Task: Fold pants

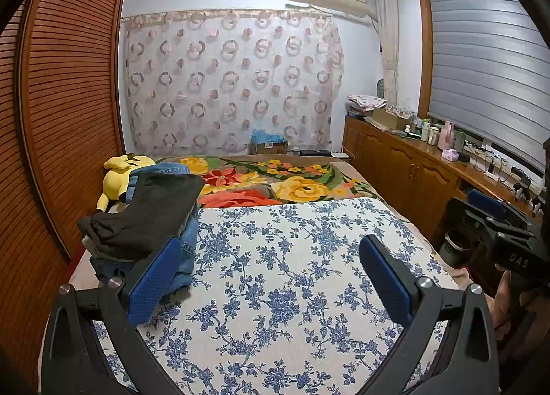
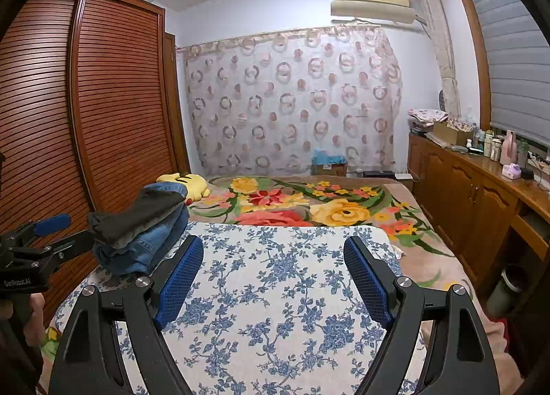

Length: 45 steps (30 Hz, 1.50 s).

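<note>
A stack of folded pants lies at the left edge of the bed: a dark grey pair (image 1: 151,216) on top of blue jeans (image 1: 187,240). It also shows in the right wrist view (image 2: 137,219). My left gripper (image 1: 271,257) is open and empty, above the blue-flowered white mat (image 1: 292,274), its left pad just in front of the stack. My right gripper (image 2: 273,257) is open and empty above the same mat (image 2: 275,292). Each gripper shows at the edge of the other's view, the right one (image 1: 495,219) and the left one (image 2: 51,233).
A yellow plush toy (image 1: 120,175) lies behind the stack. A floral blanket (image 1: 275,185) covers the far bed. A slatted wooden wardrobe (image 1: 68,102) stands on the left. A wooden cabinet (image 1: 412,168) with bottles runs along the right.
</note>
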Available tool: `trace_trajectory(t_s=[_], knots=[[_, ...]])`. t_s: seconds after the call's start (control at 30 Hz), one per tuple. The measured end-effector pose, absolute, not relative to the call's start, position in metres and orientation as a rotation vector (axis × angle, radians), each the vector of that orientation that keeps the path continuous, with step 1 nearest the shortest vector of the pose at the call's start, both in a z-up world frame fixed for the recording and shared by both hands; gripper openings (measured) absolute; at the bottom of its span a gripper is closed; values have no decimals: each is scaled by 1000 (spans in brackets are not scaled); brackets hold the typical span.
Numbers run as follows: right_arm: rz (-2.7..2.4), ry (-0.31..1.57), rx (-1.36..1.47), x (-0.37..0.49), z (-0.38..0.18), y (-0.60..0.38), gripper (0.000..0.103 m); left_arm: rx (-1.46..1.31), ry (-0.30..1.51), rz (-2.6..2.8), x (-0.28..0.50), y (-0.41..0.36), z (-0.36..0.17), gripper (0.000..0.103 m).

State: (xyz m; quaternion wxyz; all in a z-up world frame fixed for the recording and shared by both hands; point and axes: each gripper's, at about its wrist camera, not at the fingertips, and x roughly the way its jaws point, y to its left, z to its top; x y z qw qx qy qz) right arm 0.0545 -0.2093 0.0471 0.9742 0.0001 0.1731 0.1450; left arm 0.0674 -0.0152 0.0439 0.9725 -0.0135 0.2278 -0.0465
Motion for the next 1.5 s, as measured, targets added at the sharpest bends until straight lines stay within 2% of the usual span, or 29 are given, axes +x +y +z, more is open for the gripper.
trace_trajectory(t_s=[1.5], knots=[[294,345,0,55,46,-210,85,-23,452,-85,67,-15,43,103]])
